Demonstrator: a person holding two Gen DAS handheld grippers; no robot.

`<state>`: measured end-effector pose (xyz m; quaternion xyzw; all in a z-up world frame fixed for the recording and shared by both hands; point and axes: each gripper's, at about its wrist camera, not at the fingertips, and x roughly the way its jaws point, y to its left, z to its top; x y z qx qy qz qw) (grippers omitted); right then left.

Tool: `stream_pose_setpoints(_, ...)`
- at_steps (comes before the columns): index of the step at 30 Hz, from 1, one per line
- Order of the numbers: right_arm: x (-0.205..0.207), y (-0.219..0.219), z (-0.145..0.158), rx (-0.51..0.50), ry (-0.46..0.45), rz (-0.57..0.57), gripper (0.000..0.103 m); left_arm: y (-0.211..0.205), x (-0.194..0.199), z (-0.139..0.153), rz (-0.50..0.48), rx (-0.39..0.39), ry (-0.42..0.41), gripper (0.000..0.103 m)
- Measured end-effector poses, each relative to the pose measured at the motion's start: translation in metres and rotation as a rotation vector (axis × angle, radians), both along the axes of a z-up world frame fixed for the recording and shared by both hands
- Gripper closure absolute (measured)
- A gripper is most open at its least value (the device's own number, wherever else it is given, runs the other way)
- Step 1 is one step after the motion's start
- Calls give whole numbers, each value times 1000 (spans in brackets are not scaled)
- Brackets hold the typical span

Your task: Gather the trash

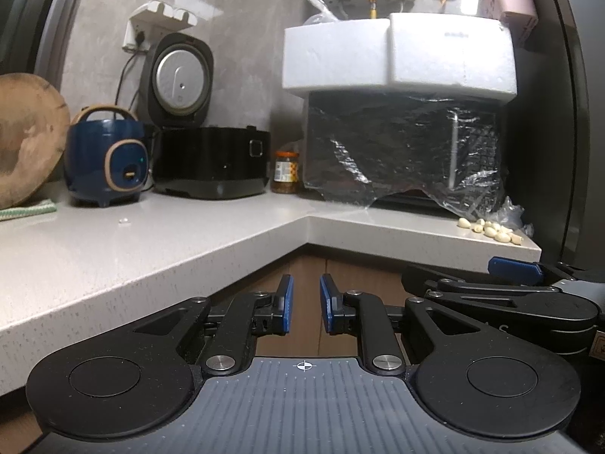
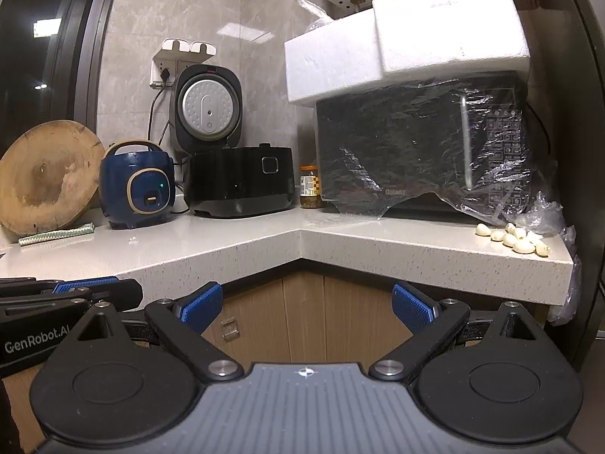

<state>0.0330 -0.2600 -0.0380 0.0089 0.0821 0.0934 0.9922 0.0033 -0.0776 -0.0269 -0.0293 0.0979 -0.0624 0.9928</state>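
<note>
A heap of pale garlic cloves (image 1: pixel 491 229) (image 2: pixel 514 238) lies at the right end of the L-shaped stone counter (image 1: pixel 189 242) (image 2: pixel 378 249), beside a crumpled clear plastic bag (image 1: pixel 510 210) (image 2: pixel 540 215). A tiny white scrap (image 1: pixel 123 221) (image 2: pixel 132 240) sits on the left stretch. My left gripper (image 1: pixel 305 280) hangs below the counter's inner corner, its blue pads a narrow gap apart with nothing between them. My right gripper (image 2: pixel 306 291) stands wide open and holds nothing, level with it in front of the cabinet doors. Each gripper shows at the other view's edge.
Along the wall stand a round wooden board (image 1: pixel 26 136), a folded cloth (image 1: pixel 26 210), a blue rice cooker (image 1: pixel 106 159), a black cooker (image 1: pixel 211 166) with its lid up, and a jar (image 1: pixel 286 172). White foam blocks (image 1: pixel 397 56) top a plastic-wrapped microwave (image 1: pixel 401 143).
</note>
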Motion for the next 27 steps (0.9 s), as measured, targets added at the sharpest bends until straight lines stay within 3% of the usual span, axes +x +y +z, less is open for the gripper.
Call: stream_pose_setpoints(27, -1, 5, -3, -12, 8, -2, 6, 3, 0, 0, -4, 0, 14, 83)
